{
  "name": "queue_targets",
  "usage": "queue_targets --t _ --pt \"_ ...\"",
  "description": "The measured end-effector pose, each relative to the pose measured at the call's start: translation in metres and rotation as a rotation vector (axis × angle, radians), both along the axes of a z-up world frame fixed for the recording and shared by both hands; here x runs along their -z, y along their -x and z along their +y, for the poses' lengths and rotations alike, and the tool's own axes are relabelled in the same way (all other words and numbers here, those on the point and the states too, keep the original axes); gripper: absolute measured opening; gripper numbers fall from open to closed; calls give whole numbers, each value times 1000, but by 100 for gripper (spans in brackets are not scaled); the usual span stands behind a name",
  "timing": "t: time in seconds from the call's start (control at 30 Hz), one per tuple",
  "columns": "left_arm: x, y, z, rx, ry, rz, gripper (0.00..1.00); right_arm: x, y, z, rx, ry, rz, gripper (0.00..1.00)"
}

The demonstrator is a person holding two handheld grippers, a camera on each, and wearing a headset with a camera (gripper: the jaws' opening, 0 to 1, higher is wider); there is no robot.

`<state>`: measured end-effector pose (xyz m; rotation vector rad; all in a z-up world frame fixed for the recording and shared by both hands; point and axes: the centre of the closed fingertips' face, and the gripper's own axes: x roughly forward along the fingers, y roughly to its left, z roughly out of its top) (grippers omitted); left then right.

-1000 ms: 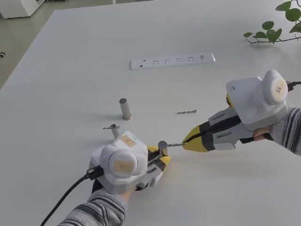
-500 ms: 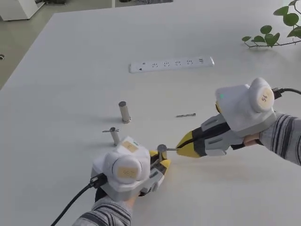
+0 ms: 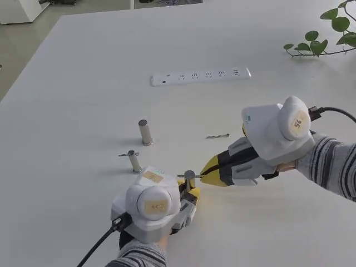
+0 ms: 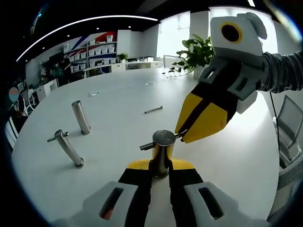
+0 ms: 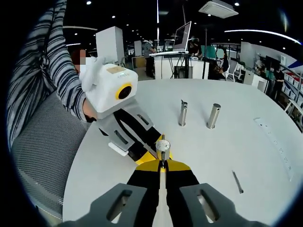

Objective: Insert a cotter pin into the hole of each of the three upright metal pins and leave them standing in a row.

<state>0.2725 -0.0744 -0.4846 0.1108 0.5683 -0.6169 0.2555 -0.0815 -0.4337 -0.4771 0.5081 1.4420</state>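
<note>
Three metal pins (image 3: 145,132) upright, three cotter pins (image 3: 218,136) horizontal. My left fingers (image 4: 137,176) clamp the nearest pin (image 4: 162,151); right fingers (image 3: 212,171) pinch its crosswise cotter pin (image 4: 147,146).

Head view, high, angled down over the table (image 3: 83,67); both gripper views, low and close, facing each other across one upright pin (image 4: 163,153), common to all three.

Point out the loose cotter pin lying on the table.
In the head view the loose cotter pin lies flat between the power strip and the right gripper, right of the bare metal pin.
</note>
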Motion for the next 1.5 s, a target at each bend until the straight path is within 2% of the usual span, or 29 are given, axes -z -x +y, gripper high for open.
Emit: queue_targets --t 0.3,0.5,0.57,0.63,0.7,0.83,0.9,0.97,1.27,1.5 --pt "1 -1 1 -47 17 7 10 9 -6 2 -24 48 -88 0" --pt "1 0 1 -49 14 5 10 7 -11 -3 5 45 -137 0" --pt "1 0 1 -48 12 4 10 6 -10 -7 15 44 -126 5" --pt "1 0 1 -48 10 2 10 4 -10 -7 15 30 -124 4" --pt "1 0 1 -53 11 2 10 6 -8 -8 14 50 -116 4" --pt "1 0 1 -58 12 4 10 6 -7 -11 32 50 -102 0" --pt "1 0 1 -62 14 4 10 5 -10 -12 35 54 -120 0" --pt "1 0 1 -65 14 5 10 8 -10 -12 50 60 -108 0" --pt "1 -1 1 -71 18 7 10 9 -10 1 28 60 -121 0" --pt "1 -1 1 -72 15 5 11 9 -10 2 38 58 -101 0"
